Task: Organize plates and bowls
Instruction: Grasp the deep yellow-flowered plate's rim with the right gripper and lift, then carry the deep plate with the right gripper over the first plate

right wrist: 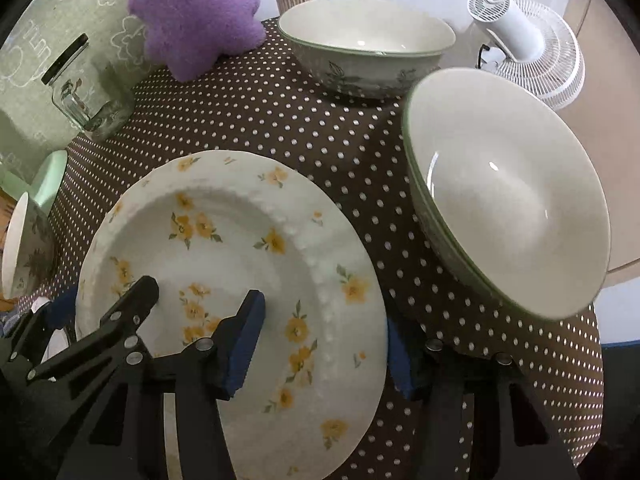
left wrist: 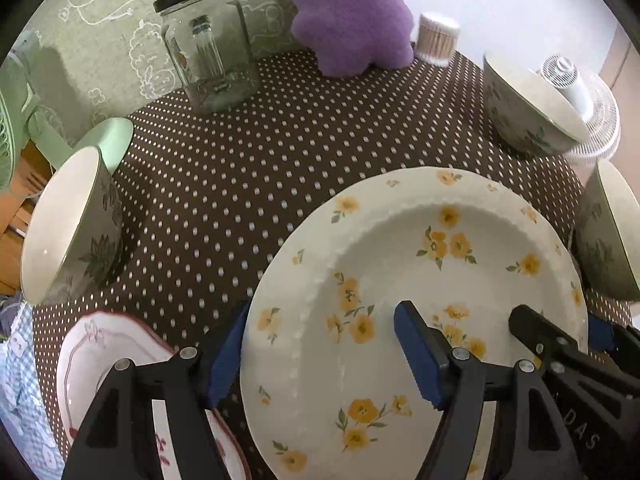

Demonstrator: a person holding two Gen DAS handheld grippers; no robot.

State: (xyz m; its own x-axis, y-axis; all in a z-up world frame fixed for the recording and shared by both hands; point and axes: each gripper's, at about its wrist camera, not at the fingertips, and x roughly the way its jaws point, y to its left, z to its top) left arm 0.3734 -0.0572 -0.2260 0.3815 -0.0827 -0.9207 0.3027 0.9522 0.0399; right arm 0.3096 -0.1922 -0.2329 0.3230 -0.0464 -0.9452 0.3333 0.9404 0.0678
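A cream plate with yellow flowers lies on the brown dotted cloth. My left gripper straddles the plate's left rim, with one blue pad under the edge and the other over the well, shut on it. My right gripper is shut on the opposite rim in the same way. Each gripper's fingers show in the other's view. A pink-trimmed plate lies at the near left. Green-patterned bowls stand at the left, far right and near right.
A glass jar, a purple plush cushion and a tub of cotton swabs stand along the back. A white fan sits beyond the table's right edge. A mint-green fan is at the far left.
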